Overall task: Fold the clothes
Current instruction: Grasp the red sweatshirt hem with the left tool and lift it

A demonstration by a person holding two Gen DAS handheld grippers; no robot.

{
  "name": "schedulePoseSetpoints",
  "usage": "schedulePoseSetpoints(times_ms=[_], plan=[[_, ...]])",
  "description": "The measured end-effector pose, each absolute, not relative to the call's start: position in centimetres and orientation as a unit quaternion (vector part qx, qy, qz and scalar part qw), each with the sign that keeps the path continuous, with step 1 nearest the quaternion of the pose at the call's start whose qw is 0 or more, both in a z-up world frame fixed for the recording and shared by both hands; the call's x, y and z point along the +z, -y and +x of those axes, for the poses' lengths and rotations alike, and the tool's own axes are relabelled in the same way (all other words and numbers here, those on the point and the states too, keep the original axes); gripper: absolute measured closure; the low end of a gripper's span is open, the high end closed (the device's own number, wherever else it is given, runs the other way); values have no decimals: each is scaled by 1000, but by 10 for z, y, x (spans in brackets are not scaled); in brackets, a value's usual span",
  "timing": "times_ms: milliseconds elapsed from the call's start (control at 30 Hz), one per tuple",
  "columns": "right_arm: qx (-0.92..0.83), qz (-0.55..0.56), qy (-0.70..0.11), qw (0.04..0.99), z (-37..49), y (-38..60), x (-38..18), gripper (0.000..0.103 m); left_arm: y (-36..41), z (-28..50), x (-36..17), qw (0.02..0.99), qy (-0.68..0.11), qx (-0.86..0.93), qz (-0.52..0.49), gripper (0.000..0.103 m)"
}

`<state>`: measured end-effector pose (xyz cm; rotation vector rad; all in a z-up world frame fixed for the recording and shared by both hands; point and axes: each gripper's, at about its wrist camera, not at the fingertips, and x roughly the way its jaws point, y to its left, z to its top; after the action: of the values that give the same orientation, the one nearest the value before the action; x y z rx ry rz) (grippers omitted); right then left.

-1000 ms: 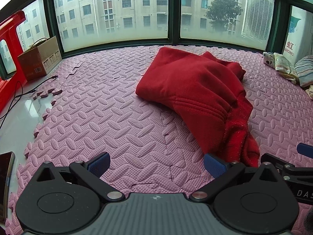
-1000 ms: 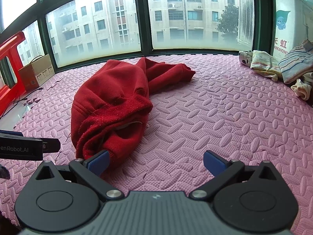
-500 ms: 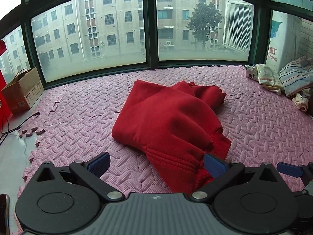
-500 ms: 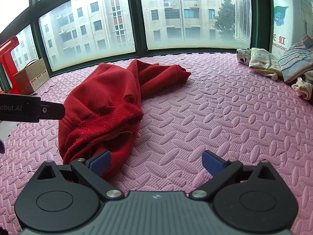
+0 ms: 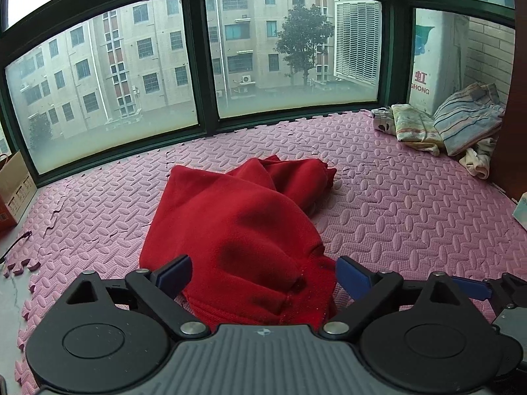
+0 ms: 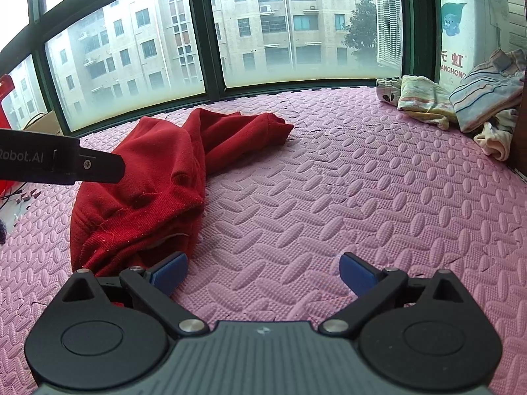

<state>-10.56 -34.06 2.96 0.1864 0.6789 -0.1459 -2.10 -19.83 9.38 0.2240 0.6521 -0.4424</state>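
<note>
Red garment (image 5: 237,230): one knit piece, crumpled in a heap on the pink foam mat (image 5: 395,217), centre of the floor. Its ribbed hem lies nearest the cameras; a narrower part trails toward the far window (image 5: 197,52).

Left gripper (image 5: 263,275): fingers (image 5: 174,271) spread wide apart, one to each side of the garment's near hem, with the red cloth filling the gap between them. Whether the pads touch the cloth cannot be told.

Right gripper (image 6: 263,271): fingers (image 6: 169,271) likewise wide apart, over bare mat just right of the garment; the left finger sits just beside the hem edge (image 6: 131,250).

Other clothes (image 6: 461,98): a loose pile of striped and pale patterned pieces, far right corner of the mat, well apart from the red garment.

Cardboard box (image 5: 13,191): far left, at the mat's edge below the window.
</note>
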Motion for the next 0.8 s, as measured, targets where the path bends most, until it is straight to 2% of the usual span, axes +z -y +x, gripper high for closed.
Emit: schedulePoseSetpoints(times_ms=[100,467,500,567,600,667,733,800], plan=[[-70,97,-332,936,-107,345,29,3,214,-21,91,911,-317,-236,118,16],[-63,107,-338,933,-112,355,20,3,261,5,66,899,-336,-226,164,17],[-64,107,-338,933,-113,356,19,3,263,9,63,899,-340,-221,167,22],[-65,110,-339,932,-114,357,18,3,265,14,58,897,-348,-213,171,44],[-65,112,-339,932,-114,359,18,3,264,16,56,896,-351,-211,169,50],[-67,115,-339,931,-116,361,18,5,260,19,54,896,-356,-208,163,76],[-68,118,-338,931,-117,363,18,6,252,20,58,897,-360,-215,141,89],[-69,120,-336,932,-118,364,20,7,240,19,67,902,-355,-218,114,91]])
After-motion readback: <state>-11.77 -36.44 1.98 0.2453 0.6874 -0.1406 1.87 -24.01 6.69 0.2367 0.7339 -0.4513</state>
